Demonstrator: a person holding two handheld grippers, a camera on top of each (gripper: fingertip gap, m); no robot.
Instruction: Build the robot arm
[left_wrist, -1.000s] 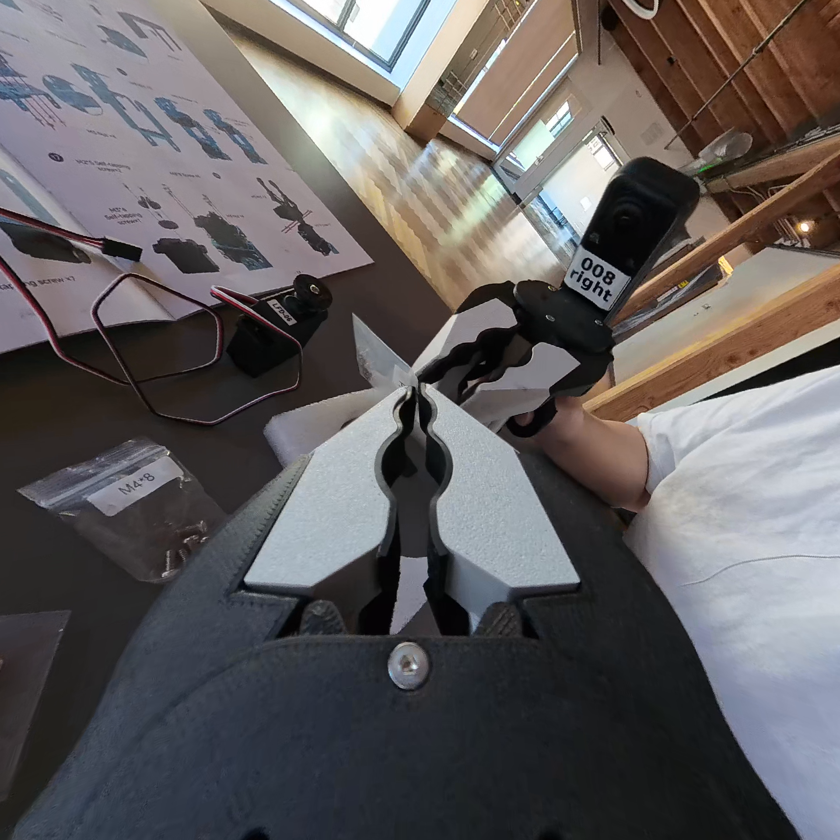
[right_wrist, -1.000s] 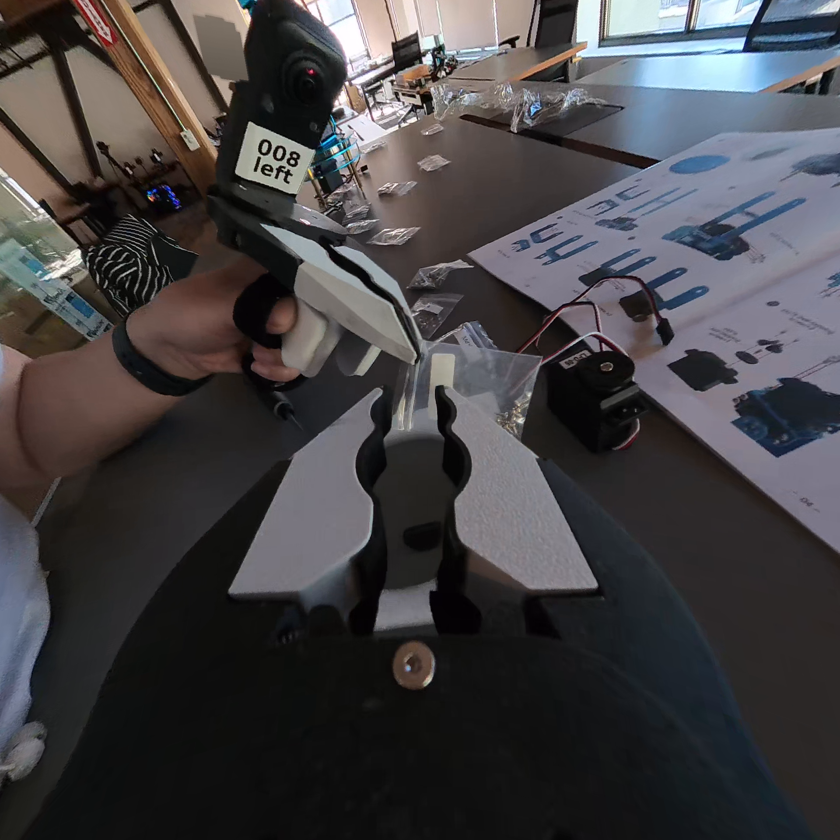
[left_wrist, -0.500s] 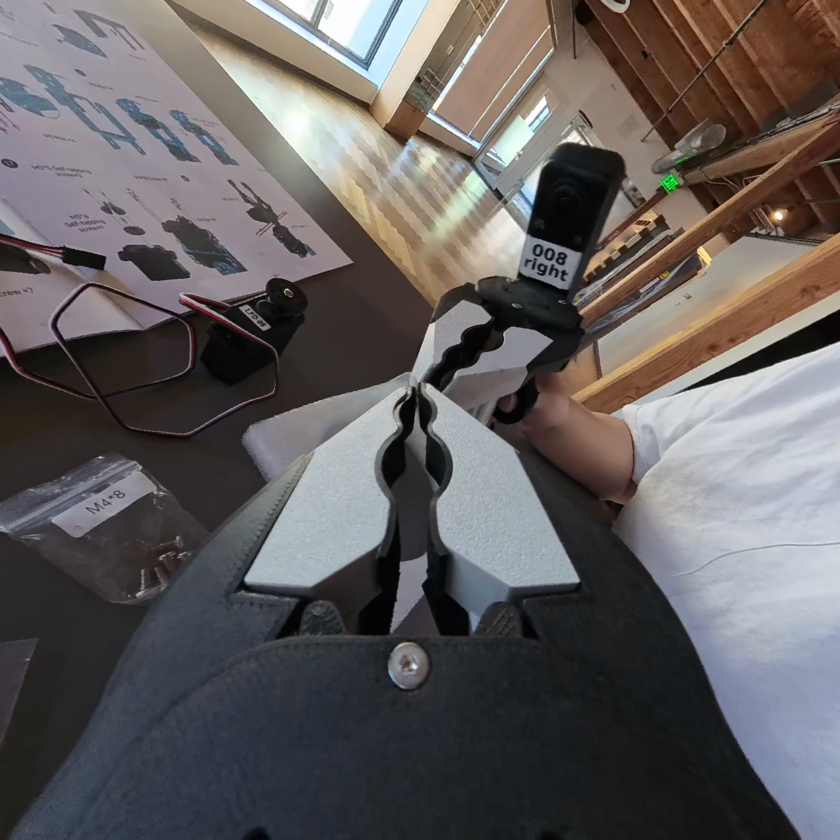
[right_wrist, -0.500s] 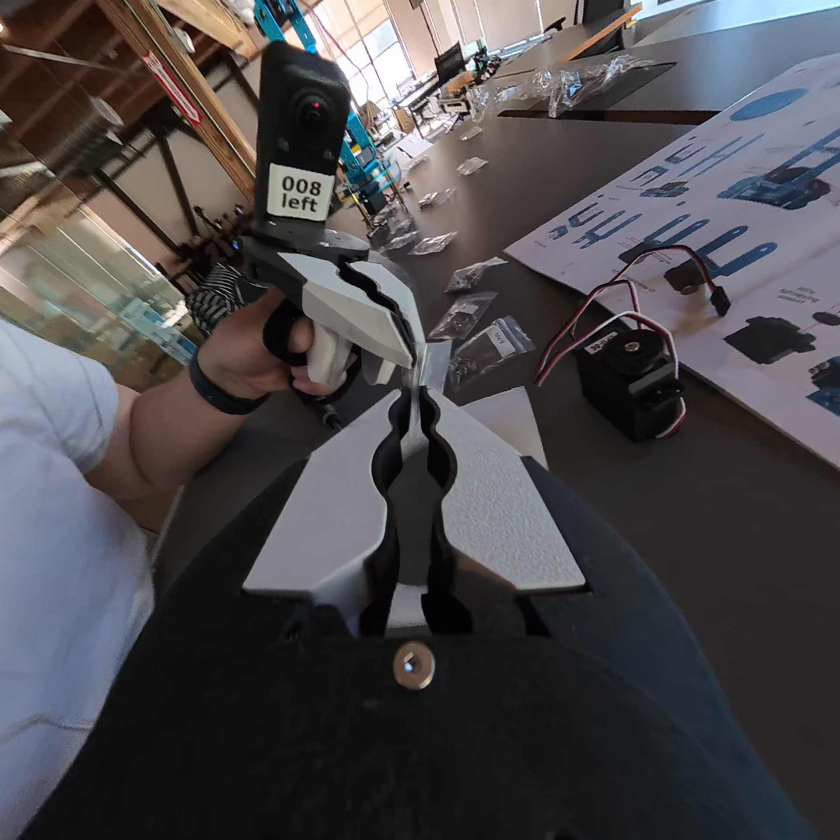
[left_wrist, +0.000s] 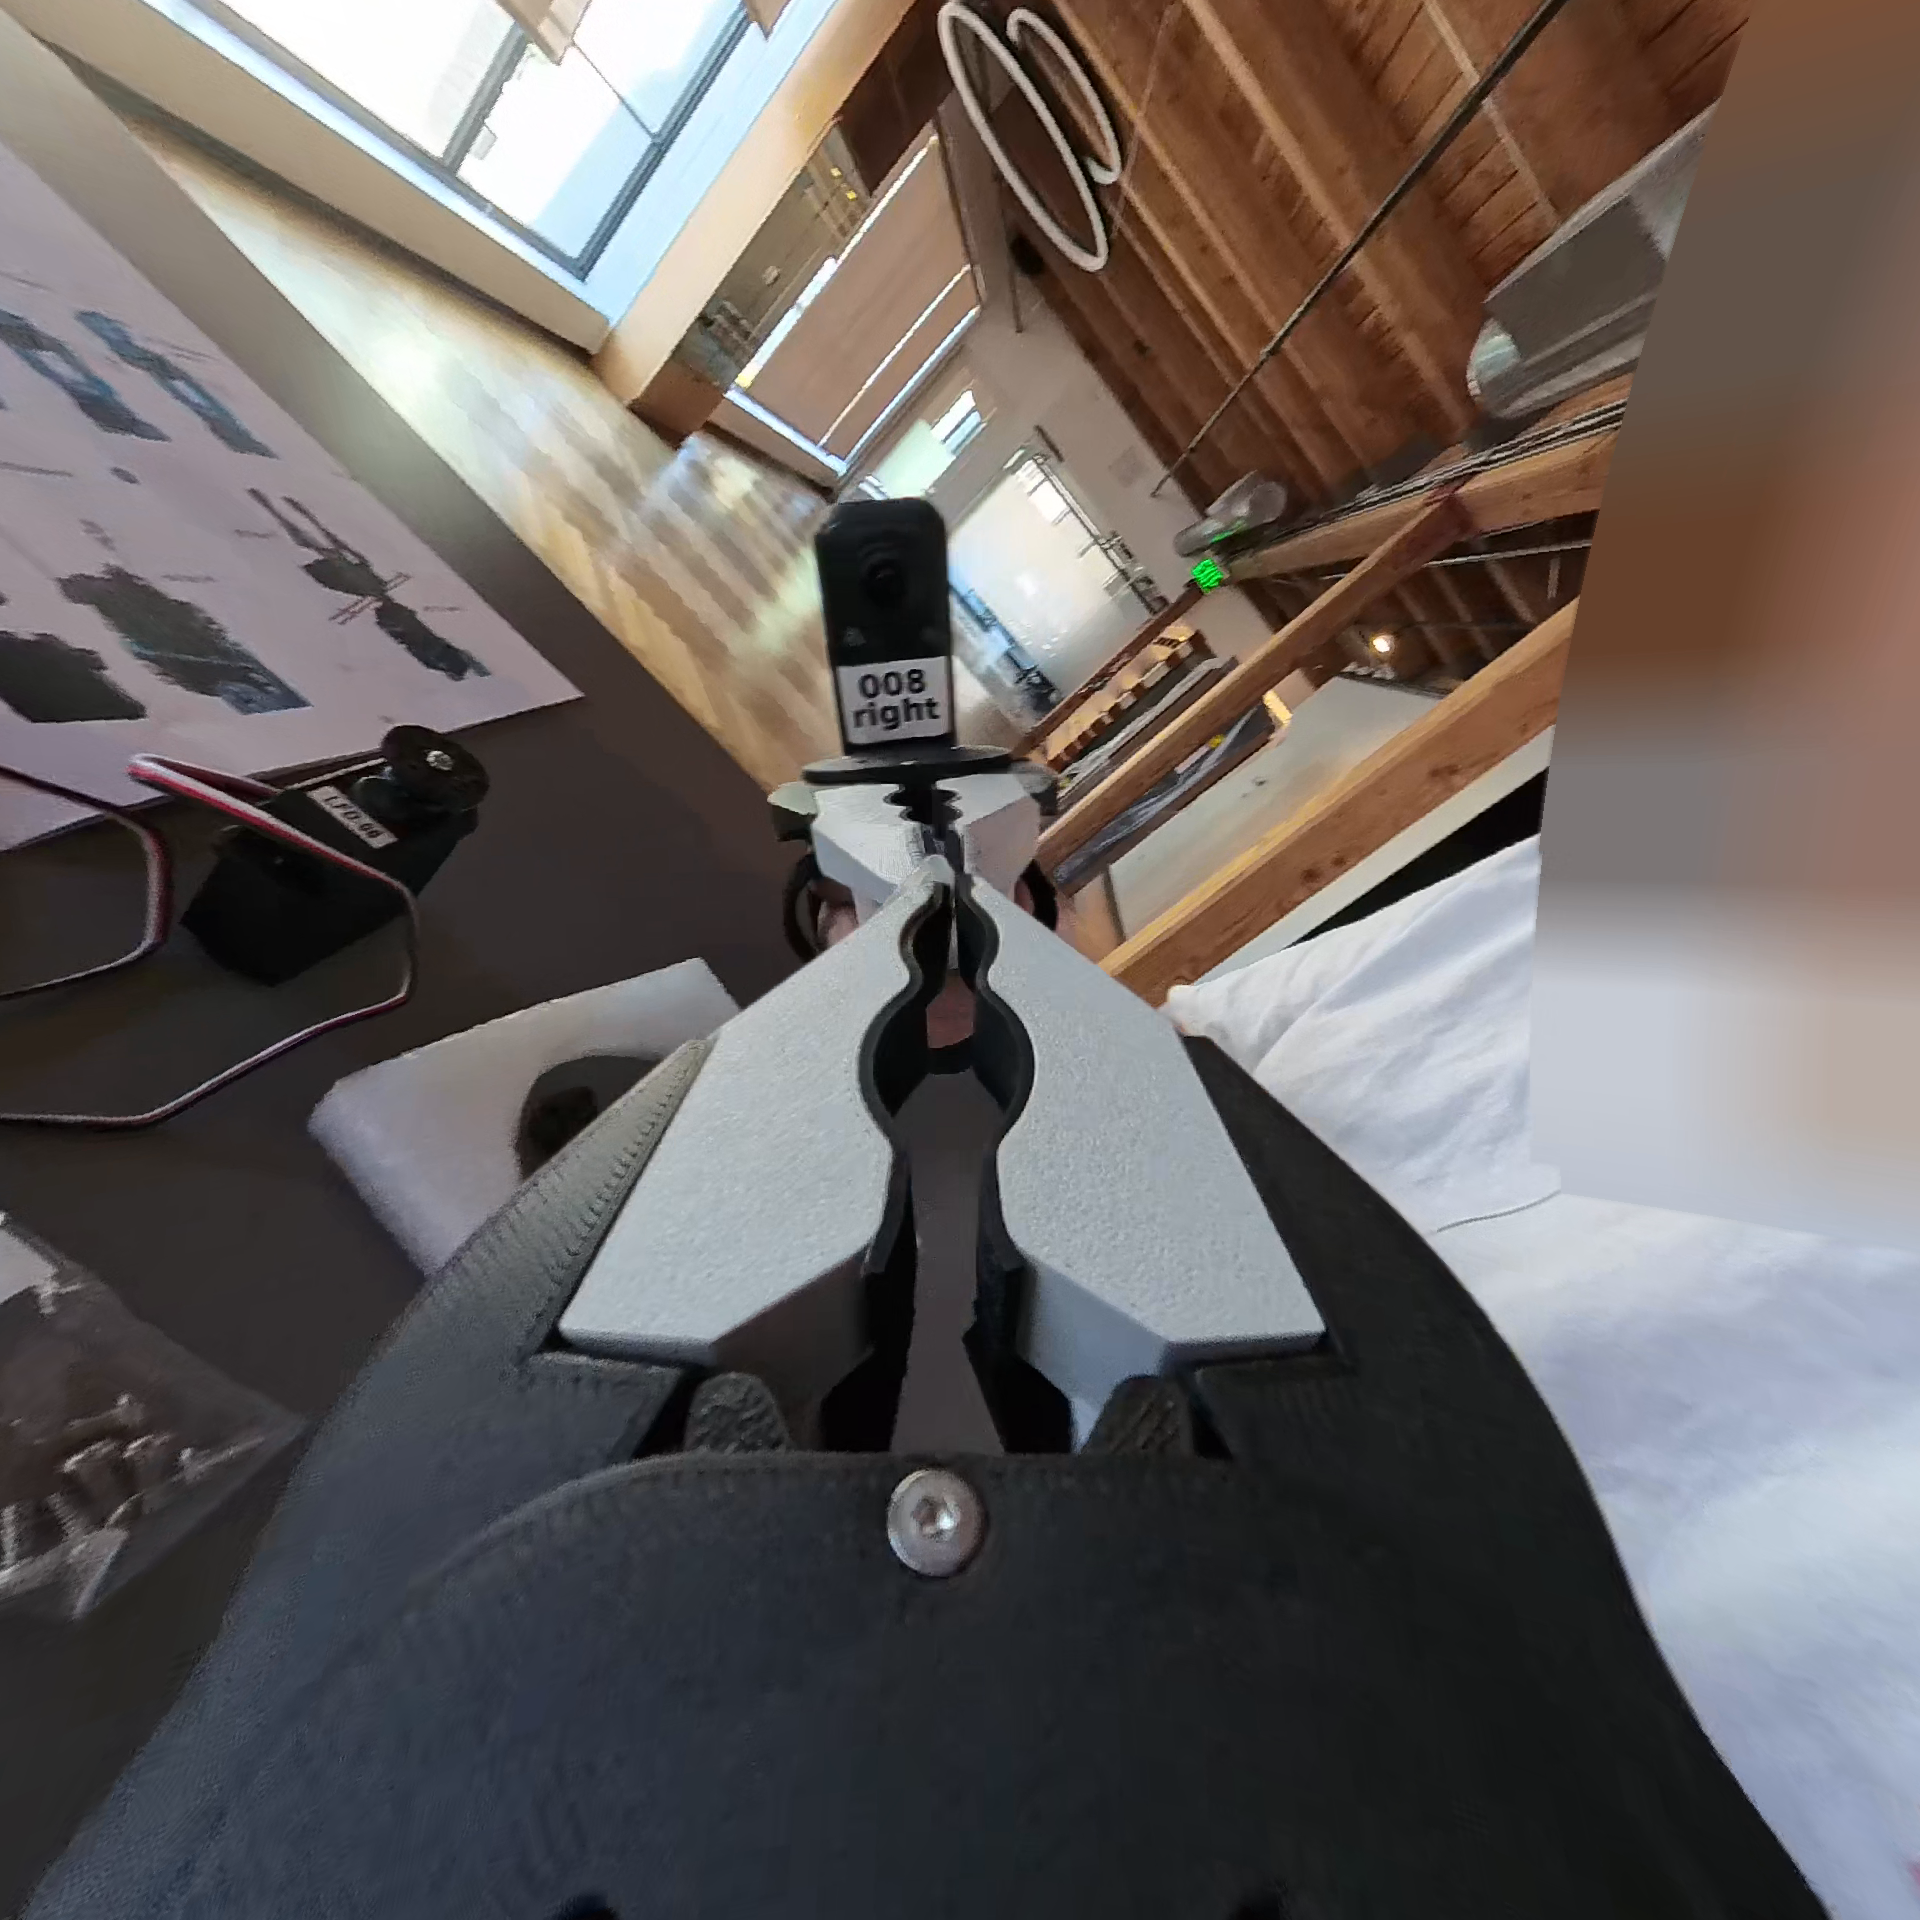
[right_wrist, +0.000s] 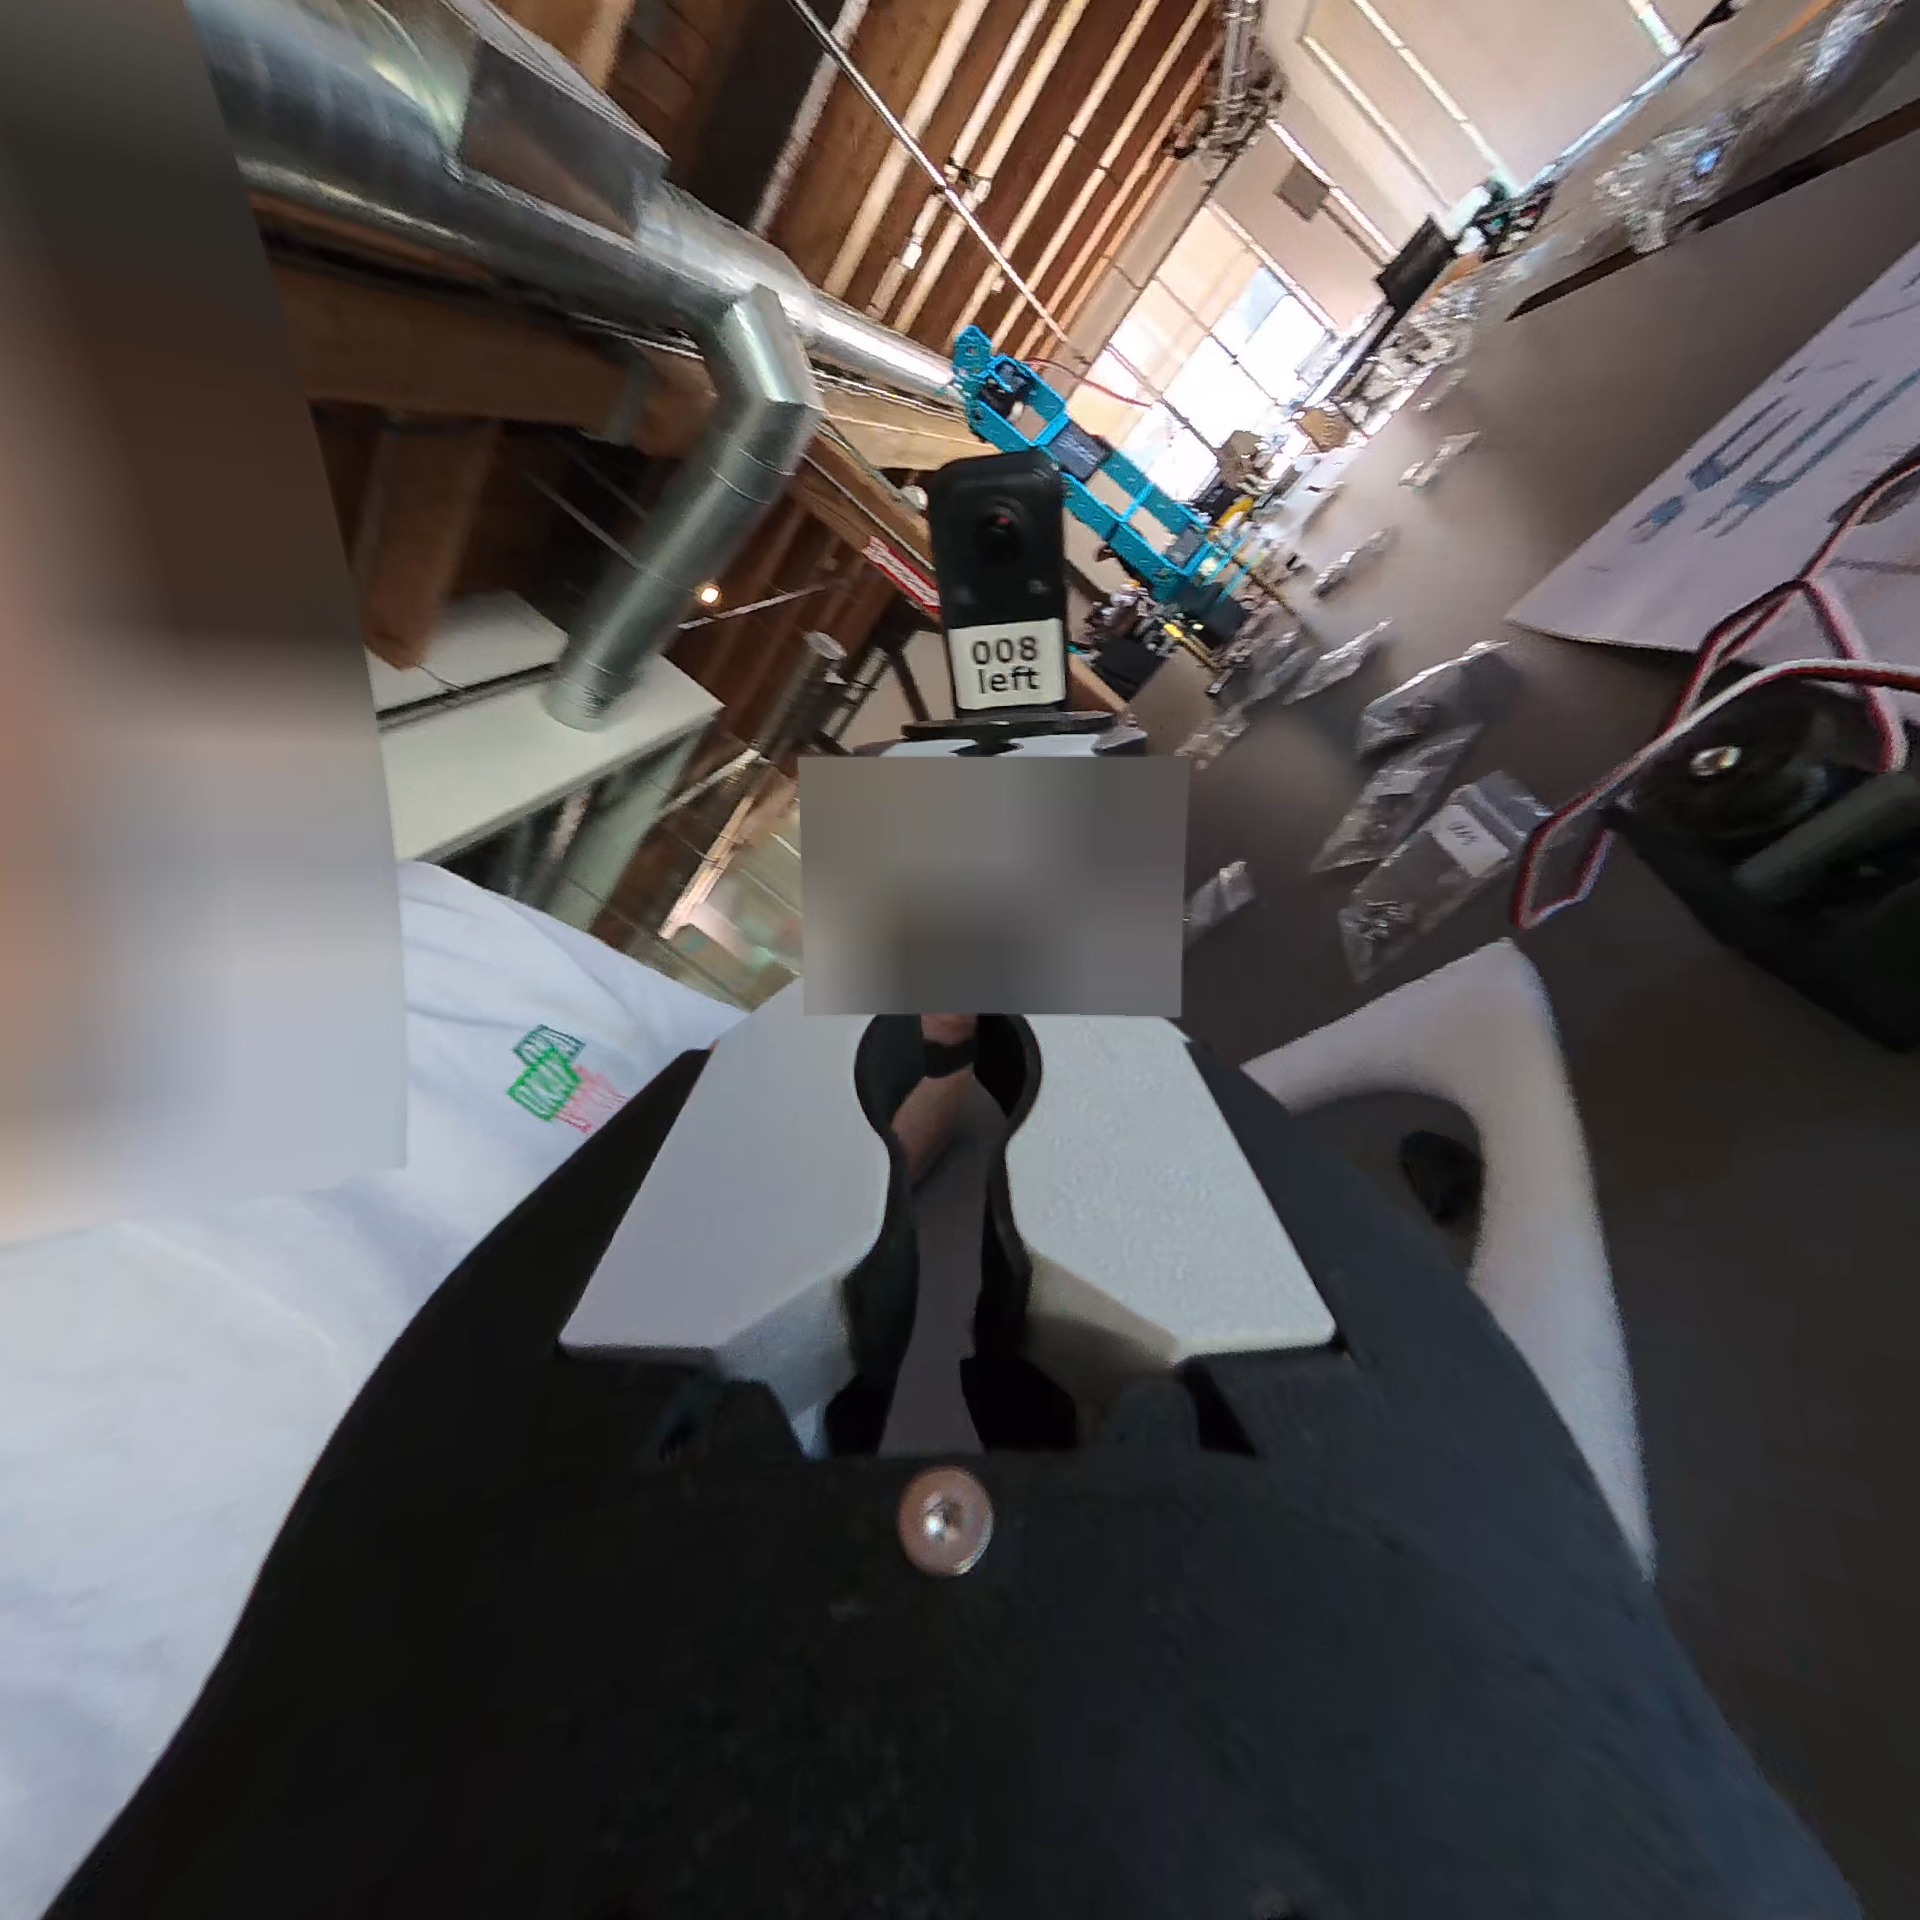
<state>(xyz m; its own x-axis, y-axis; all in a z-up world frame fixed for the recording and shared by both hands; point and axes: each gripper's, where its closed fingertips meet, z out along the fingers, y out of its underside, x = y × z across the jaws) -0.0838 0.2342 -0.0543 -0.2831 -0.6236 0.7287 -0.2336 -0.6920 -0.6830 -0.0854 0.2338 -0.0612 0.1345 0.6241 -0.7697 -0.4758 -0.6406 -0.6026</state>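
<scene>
Left gripper (left_wrist: 940, 883): my fingers pressed together, tips meeting my right gripper (left_wrist: 920, 831), likewise closed; whether anything is pinched, I cannot tell | white foam block (left_wrist: 447, 1101) below, near black servo (left_wrist: 301, 883) | foam probably light and soft; hold by its edges.

Matt grainy plastic left gripper (left_wrist: 951, 883), white foam block (left_wrist: 488, 1101), dark matt table (left_wrist: 623, 831), paper sheet (left_wrist: 208, 540).

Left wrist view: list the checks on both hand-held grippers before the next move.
1. Left hand-held gripper shut: ok.
2. Right hand-held gripper shut: ok.
3. The two meet tip to tip: ok.
4. Something pinched between the tips: cannot tell.
5. White foam block clear of both grippers: ok.
6. Black servo motor clear of both grippers: ok.
</scene>
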